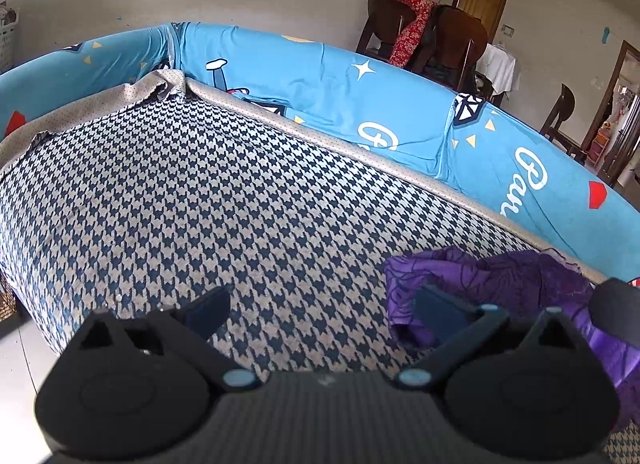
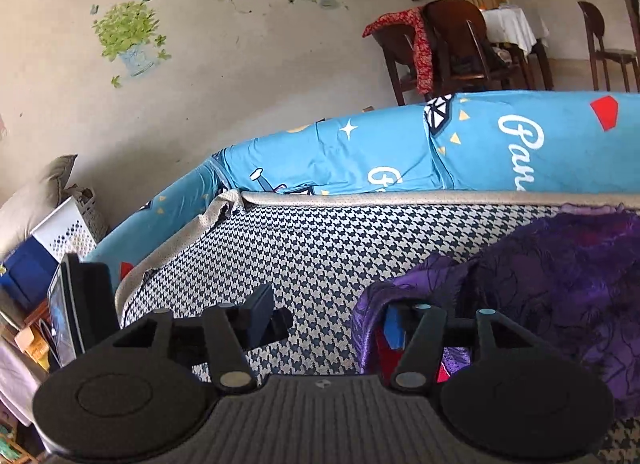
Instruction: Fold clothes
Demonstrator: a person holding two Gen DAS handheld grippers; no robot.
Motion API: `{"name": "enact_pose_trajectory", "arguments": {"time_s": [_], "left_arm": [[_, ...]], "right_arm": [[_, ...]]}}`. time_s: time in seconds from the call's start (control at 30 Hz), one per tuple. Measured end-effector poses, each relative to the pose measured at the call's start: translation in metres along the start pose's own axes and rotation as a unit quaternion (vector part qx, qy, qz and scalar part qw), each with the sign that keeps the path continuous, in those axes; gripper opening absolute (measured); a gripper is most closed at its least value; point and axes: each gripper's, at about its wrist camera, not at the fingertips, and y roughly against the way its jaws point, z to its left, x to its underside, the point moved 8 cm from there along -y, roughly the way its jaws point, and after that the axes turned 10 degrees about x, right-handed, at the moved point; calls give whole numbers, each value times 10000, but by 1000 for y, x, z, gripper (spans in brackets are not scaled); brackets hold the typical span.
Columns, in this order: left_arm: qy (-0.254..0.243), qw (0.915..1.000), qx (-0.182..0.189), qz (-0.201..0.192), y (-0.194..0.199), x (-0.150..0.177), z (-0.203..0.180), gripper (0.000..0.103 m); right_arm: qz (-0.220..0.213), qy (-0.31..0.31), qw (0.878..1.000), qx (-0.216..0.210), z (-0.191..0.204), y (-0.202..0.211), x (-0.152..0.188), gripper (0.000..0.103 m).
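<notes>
A crumpled purple garment [image 1: 500, 284] lies on the right part of the houndstooth sofa seat [image 1: 240, 204], close to the backrest. My left gripper [image 1: 322, 302] hovers low over the seat and is open wide; its right fingertip [image 1: 432, 304] overlaps the garment's left edge, while its left one is over bare seat. In the right wrist view the purple garment [image 2: 560, 284] fills the right side, with a red patch showing at its near edge. My right gripper [image 2: 326, 320] is open too, and its right fingertip [image 2: 394, 324] sits in the garment's folded edge.
A blue printed cover [image 1: 340, 104] wraps the sofa back and arm around the seat. Dark wooden chairs [image 2: 452, 44] with a red cloth stand behind the sofa. Baskets and boxes [image 2: 68, 232] are stacked past the sofa's left end. A black device with a screen [image 2: 64, 316] shows at left.
</notes>
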Motion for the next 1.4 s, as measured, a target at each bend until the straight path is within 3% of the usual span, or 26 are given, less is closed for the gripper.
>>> {"name": "enact_pose_trajectory", "arguments": {"time_s": [0.33,0.5,0.83,1.07,1.4], "left_arm": [[-562,9962,641,200,11,34,-37,103],[-873,9892,1140,284,12,46,-63,103],[-1147,9771,1737,431,7,62,-93,103],[-1110,9762,1824,377,-1,65,-100,103],[-1341,9647,2237,357,3,72,-125,103]], "right_arm": [[202,-1307,9911,-169,-38,-6,0,66],[214,-1435,9885,-435,-34,-8,1,66],[51,-1634,9821,-935,-27,-1,-4,66],[13,-1714,9792,-1089,-26,4,-4,66],[-21,-1735,9793,-1039,-36,10,-3,66]]}}
